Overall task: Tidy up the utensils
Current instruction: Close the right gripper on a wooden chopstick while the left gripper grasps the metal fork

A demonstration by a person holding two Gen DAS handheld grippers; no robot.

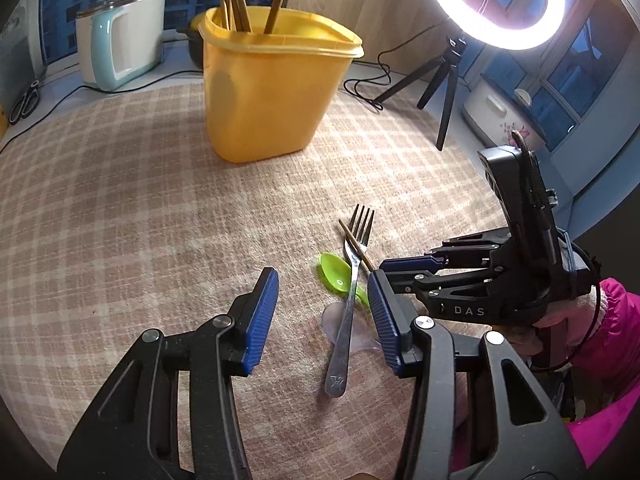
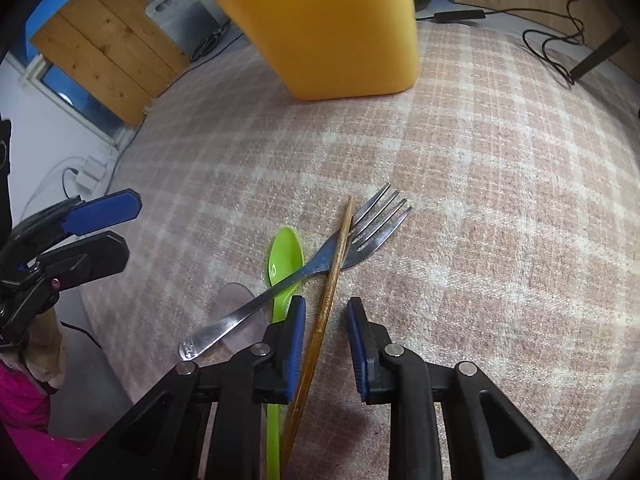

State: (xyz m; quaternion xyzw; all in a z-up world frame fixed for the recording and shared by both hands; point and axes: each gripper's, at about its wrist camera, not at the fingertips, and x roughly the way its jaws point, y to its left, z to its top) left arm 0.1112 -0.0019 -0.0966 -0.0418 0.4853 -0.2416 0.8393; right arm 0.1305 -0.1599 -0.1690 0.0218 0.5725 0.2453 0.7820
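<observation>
With chopsticks in the bin (image 1: 276, 92) ahead, my right gripper (image 2: 326, 340) straddles a chopstick (image 2: 330, 292) ungrasped; my left gripper (image 1: 322, 320), unclenched, brackets the fork (image 1: 348, 308), spoon (image 1: 334, 272) waiting.

wrist views, steep, close, sharing fork (image 1: 350, 300)
</observation>
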